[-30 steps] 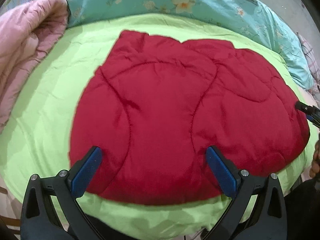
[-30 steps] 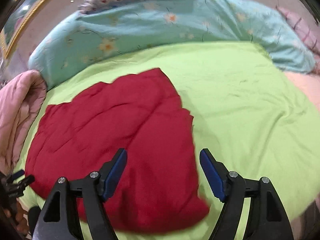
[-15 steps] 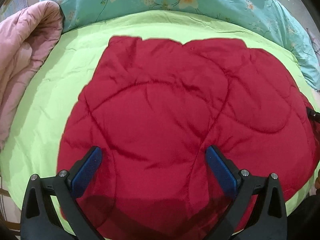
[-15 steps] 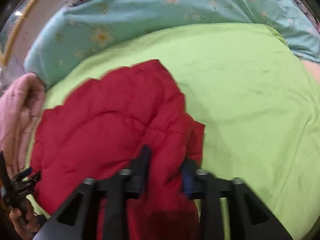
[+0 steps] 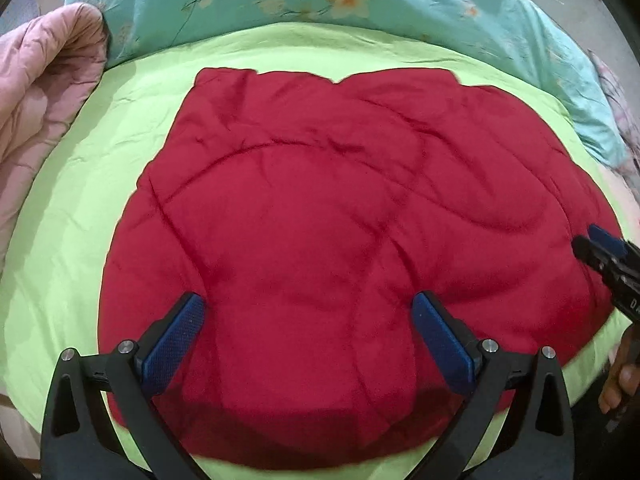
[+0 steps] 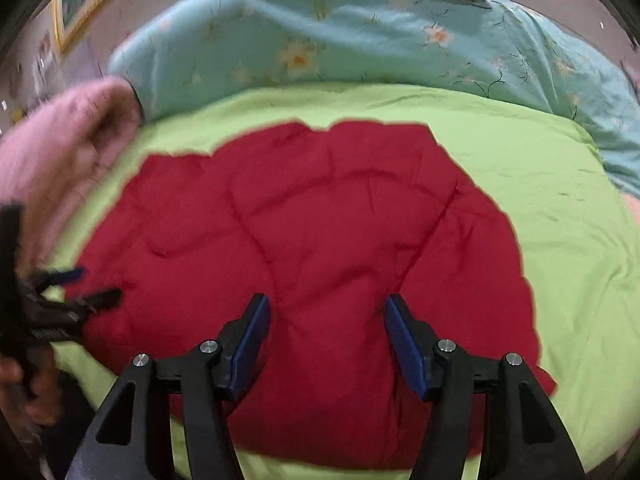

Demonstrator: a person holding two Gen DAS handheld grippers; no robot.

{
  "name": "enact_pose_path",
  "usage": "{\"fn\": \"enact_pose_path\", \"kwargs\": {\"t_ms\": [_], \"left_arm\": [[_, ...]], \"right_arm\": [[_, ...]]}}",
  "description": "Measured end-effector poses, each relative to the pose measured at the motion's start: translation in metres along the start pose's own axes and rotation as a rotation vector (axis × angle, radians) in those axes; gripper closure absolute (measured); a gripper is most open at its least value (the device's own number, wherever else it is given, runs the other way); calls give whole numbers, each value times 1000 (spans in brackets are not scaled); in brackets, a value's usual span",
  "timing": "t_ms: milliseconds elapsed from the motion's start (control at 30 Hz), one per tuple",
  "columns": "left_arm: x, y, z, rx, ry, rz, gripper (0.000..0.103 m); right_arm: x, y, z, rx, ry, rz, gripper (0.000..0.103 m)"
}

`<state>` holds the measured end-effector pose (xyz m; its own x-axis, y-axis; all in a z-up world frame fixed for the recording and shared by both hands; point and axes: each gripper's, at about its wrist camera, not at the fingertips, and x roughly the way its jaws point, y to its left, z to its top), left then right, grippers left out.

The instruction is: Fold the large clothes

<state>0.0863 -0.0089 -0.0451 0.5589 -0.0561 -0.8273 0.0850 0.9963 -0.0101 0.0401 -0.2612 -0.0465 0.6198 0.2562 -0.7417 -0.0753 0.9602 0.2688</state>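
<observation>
A red quilted garment (image 5: pixel 320 200) lies spread flat on a lime-green sheet (image 5: pixel 120 120). My left gripper (image 5: pixel 306 304) hovers open above the garment's near part, with nothing pinched between its blue pads. In the right wrist view the same garment (image 6: pixel 320 208) fills the middle. My right gripper (image 6: pixel 327 302) is above it with its jaws opening; the cloth lies below them and the pads do not press on it. The right gripper (image 5: pixel 600 248) shows at the garment's right edge, and the left gripper (image 6: pixel 76 284) at its left edge.
A teal floral quilt (image 5: pixel 320 0) is bunched along the far side of the bed. A pink quilt (image 5: pixel 36 92) is heaped at the far left. Bare green sheet (image 6: pixel 540 180) lies to the right of the garment. A hand (image 5: pixel 620 376) shows at the lower right.
The right gripper closed on a fold at the garment's right edge half a second ago, swung left, and has let it go. The left gripper has edged forward over the garment.
</observation>
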Motion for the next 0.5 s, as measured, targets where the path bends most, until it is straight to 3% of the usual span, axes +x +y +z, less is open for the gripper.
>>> {"fn": "enact_pose_path", "kwargs": {"t_ms": [167,367,500], "left_arm": [[25,4,24,-19,7,43,0],[40,6,37,-30,22,54,0],[28,7,34,-26,24,62,0]], "right_arm": [[42,-15,29,20,36,-38,27],[62,-29,41,61,57,-37,26],[58,-30,45,67,53,-37,26]]}}
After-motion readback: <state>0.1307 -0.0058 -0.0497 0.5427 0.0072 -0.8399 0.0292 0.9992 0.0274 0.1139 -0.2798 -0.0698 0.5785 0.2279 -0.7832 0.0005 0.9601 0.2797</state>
